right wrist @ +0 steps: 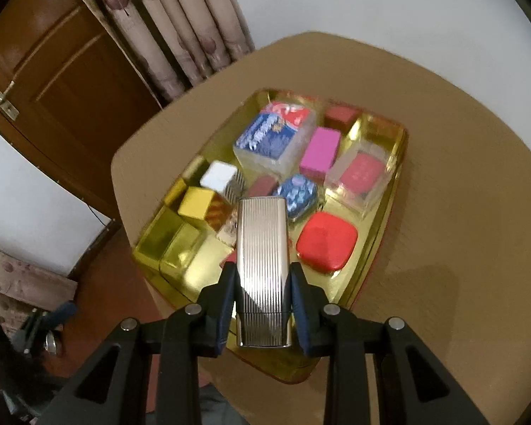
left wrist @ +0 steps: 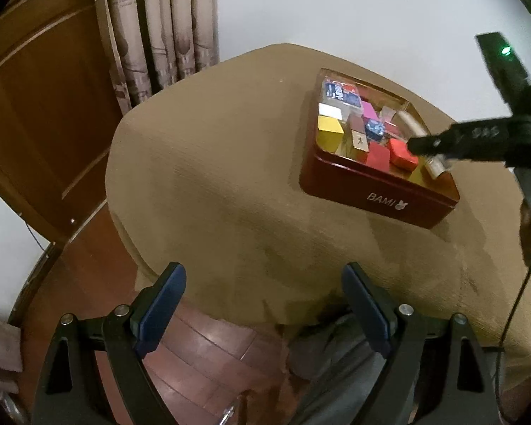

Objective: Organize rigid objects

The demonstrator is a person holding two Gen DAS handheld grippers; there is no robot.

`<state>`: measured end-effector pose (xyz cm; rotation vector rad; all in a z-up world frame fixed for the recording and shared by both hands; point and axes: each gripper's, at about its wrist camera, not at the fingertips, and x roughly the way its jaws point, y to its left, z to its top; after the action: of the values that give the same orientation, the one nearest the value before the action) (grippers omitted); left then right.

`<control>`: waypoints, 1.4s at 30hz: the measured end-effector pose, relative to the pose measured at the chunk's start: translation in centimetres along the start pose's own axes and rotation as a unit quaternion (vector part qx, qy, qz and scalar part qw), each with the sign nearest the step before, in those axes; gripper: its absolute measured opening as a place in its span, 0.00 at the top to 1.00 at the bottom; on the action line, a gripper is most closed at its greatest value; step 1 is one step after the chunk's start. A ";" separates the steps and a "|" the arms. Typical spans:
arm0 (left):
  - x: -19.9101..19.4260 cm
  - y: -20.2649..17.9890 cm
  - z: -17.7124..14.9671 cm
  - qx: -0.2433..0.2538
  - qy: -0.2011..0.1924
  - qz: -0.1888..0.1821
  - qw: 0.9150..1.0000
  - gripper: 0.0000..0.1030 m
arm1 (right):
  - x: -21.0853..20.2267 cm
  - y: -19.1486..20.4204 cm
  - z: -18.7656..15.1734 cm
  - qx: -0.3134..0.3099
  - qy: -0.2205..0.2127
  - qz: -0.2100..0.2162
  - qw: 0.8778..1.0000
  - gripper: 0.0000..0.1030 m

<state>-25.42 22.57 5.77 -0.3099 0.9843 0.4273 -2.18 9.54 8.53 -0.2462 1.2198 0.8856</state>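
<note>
Your right gripper [right wrist: 262, 276] clamps a ribbed silver metal case [right wrist: 262, 248] above the gold-lined red tin [right wrist: 378, 198]; your left gripper [left wrist: 265, 304] hangs open, empty.

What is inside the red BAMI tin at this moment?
The red BAMI tin has a gold lining and holds small boxes: a pink box, a red rounded box and a gold cube. The ribbed silver case hides what lies under it.

Ribbed silver case [right wrist: 263, 265] tilted above gold-lined red tin [right wrist: 382, 233], w/ boxes.
</note>
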 end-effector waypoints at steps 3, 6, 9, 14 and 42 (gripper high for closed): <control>-0.2 -0.1 0.0 0.001 -0.002 -0.005 1.000 0.16 | 0.9 -1.2 -1.0 -0.002 0.009 -0.027 1.000 0.71; -0.4 -0.2 -0.1 0.001 -0.005 -0.006 1.000 0.16 | 2.0 -0.7 -1.6 0.003 0.010 -0.035 0.999 0.71; -0.6 -0.2 0.0 0.002 -0.008 -0.005 1.000 0.16 | 2.8 -0.3 -1.7 -0.002 0.012 -0.058 0.998 0.71; -1.1 -0.4 -0.1 0.008 -0.023 0.001 1.000 0.16 | 2.3 -0.4 -2.5 0.016 -0.003 -0.086 0.996 0.68; -2.8 -3.3 4.2 0.097 -0.189 -0.058 0.976 0.15 | -9.7 8.2 -13.6 0.053 -0.390 -0.289 0.873 0.22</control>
<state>-22.05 20.96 10.54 -0.1018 0.6254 0.2683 -18.18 2.26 14.51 -0.1265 0.3820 0.3144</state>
